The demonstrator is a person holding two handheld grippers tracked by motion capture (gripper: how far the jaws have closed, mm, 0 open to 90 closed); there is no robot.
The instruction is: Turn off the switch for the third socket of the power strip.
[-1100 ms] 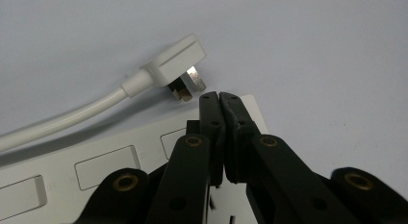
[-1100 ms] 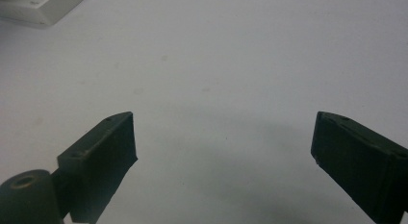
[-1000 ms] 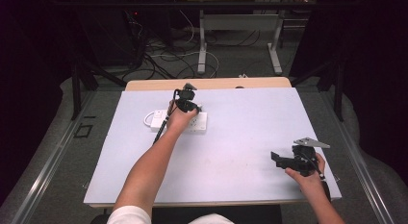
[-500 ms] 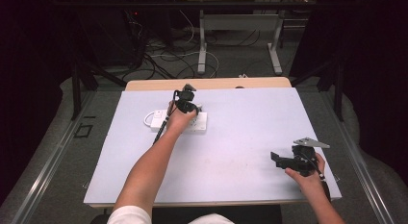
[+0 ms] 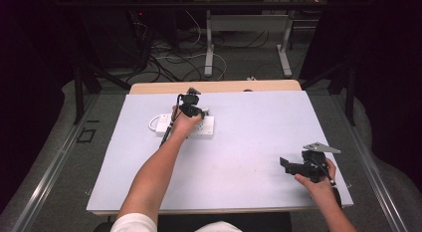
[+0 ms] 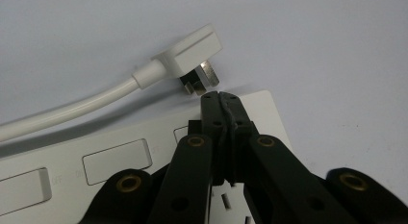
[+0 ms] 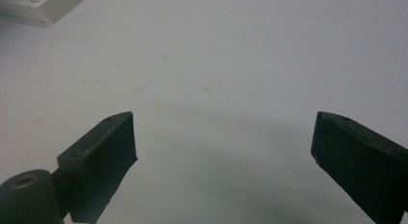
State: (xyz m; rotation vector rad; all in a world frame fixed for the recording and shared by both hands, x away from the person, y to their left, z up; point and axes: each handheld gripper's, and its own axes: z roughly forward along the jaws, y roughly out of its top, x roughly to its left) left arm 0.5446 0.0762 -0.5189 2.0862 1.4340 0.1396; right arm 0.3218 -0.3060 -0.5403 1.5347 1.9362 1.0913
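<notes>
white power strip (image 5: 195,127): flat, rectangular, rocker switches on top, on the far-left part of a pale table (image 5: 249,157); long axis runs left-right. white plug (image 6: 192,53) on a thick cord lies unplugged just beside its end, prongs toward the strip. left gripper (image 6: 222,96): clenched, empty, over the strip. right gripper (image 7: 223,147): released, near right edge. dark room, cables on floor.

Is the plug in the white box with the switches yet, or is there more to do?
Not yet. The white plug lies loose on the table, prongs bare, beside the power strip. The left gripper is shut, tips over the strip's end, holding nothing. The right gripper waits open. Plugging in, if that's the job, remains.
</notes>
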